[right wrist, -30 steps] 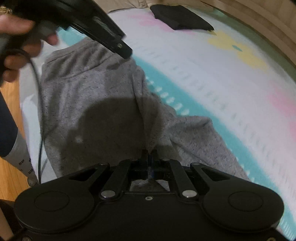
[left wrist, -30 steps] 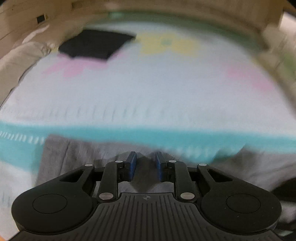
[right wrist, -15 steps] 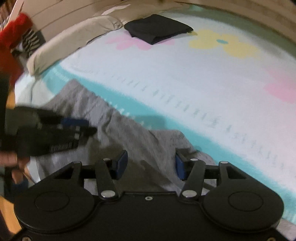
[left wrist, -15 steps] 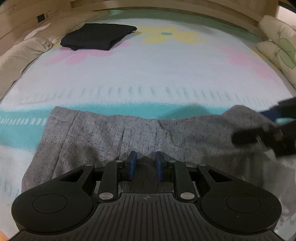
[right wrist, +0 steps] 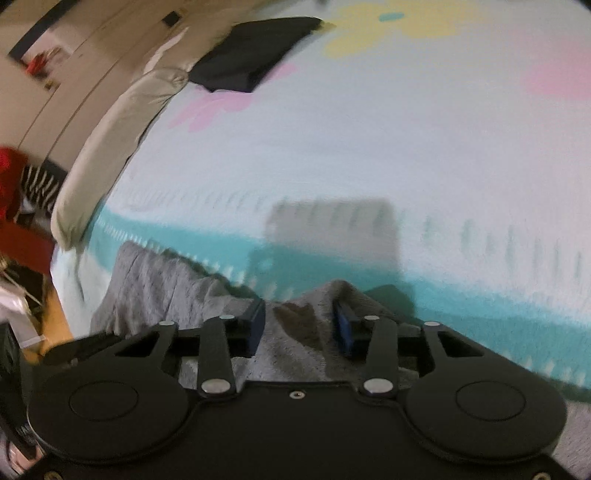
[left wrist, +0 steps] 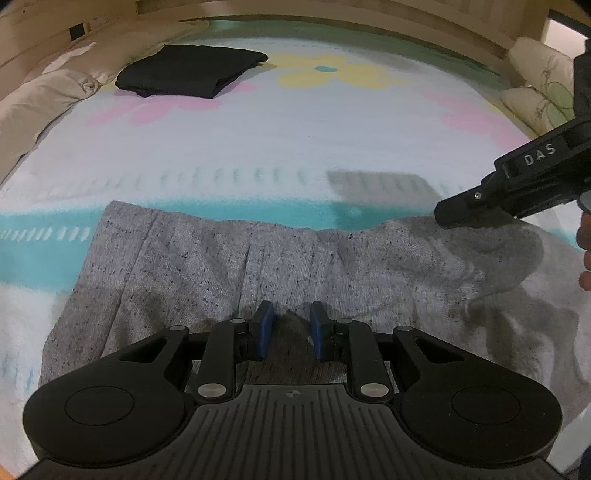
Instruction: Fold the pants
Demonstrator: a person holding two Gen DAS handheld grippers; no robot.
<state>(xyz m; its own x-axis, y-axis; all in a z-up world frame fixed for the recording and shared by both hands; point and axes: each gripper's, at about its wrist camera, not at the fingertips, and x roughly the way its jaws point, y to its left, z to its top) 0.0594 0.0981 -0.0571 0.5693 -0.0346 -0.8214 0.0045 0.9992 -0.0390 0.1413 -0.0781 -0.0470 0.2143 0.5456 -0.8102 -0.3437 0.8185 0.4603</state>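
Place: a bedroom in a home is showing in both views
Bed (left wrist: 295,147): a wide mattress is filling most of each view, wearing a white sheet with pink and yellow flowers and a teal band
Pillows (left wrist: 539,92): pale printed ones are lying at the right edge of the bed
Bolster (right wrist: 107,147): a beige one is running along the left edge
Frame (left wrist: 332,7): light wooden boards are standing behind the bed
Floor (right wrist: 55,321): wood is showing beside the bed
Clothes: a folded dark garment (left wrist: 192,75) is resting on the sheet
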